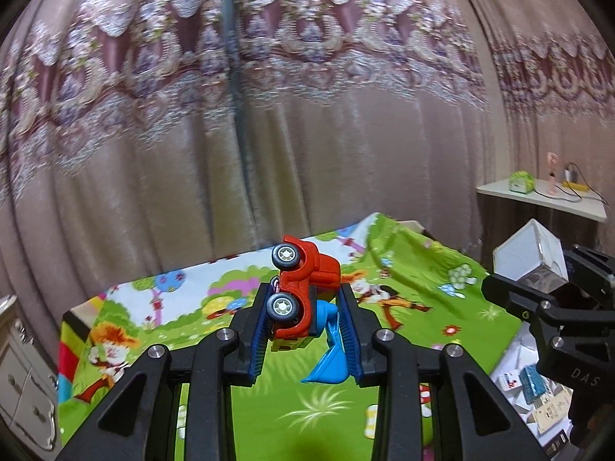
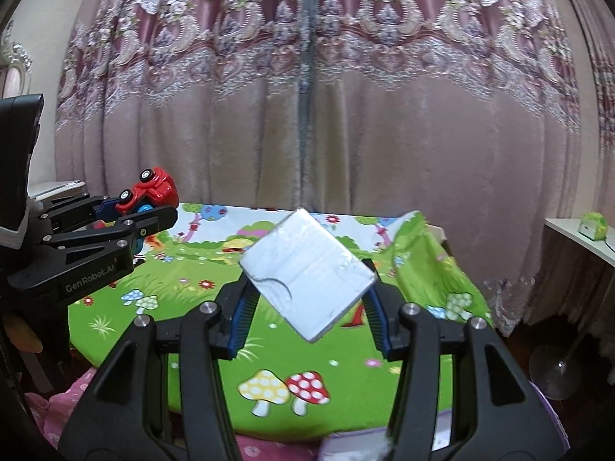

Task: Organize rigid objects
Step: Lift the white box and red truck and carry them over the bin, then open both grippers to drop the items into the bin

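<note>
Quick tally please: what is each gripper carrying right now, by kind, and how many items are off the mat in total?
Toy vehicles: 1, the red toy truck with a blue scoop, in the left gripper.
Boxes: 1, the white box, held tilted in the right gripper.
Total held above the cartoon mat: 2.

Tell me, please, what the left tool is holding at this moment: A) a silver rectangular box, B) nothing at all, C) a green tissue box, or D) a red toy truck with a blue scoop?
D: the left tool is clamped on the red toy truck, wheels turned sideways, blue scoop hanging below; the silver box sits in the right tool.
</note>
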A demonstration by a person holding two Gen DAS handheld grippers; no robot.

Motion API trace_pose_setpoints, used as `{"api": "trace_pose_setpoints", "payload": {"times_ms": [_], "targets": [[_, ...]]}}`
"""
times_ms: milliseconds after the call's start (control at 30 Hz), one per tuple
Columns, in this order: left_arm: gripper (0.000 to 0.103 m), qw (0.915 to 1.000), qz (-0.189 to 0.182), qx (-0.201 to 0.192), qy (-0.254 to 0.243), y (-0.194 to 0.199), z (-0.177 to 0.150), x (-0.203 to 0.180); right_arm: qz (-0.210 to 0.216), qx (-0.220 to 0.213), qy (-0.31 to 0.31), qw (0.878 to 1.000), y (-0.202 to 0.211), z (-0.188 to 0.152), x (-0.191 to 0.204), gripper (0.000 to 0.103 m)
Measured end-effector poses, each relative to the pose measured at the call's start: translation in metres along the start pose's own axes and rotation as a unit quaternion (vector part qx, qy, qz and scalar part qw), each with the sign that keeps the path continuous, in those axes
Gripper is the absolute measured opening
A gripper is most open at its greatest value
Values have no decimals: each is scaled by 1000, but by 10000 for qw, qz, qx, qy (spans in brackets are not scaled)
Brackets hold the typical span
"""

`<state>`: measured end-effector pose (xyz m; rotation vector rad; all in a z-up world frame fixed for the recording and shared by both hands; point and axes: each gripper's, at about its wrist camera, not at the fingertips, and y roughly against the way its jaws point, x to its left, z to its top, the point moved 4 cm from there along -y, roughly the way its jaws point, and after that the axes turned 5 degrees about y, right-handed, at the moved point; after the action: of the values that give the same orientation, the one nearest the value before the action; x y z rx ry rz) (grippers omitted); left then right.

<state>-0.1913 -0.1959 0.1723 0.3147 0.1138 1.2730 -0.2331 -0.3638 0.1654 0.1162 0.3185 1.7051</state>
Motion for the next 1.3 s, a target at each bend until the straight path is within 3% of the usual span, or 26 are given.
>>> {"api": "trace_pose_setpoints", "payload": {"times_ms": [300, 533, 767, 1067, 1300], "targets": [[34, 9949, -870, 357, -370, -15, -7, -71, -596, 319, -339, 9971, 27, -29, -56, 55], [34, 9816, -1600, 828, -630, -26, -19, -131, -1034, 662, -492, 9912, 44, -49, -93, 55], [34, 9650, -2136, 1335, -735, -36, -36, -179, -1454, 1465, -574, 9768, 50, -76, -126, 55], [34, 9438, -2502, 2015, -775, -53, -69, -223, -1738, 2189, -725, 9574, 59, -112, -153, 55], [34, 9357, -2587, 2179, -1005, -52, -85, -242, -1742, 2515, -871, 9481, 62, -131, -164, 55]]}}
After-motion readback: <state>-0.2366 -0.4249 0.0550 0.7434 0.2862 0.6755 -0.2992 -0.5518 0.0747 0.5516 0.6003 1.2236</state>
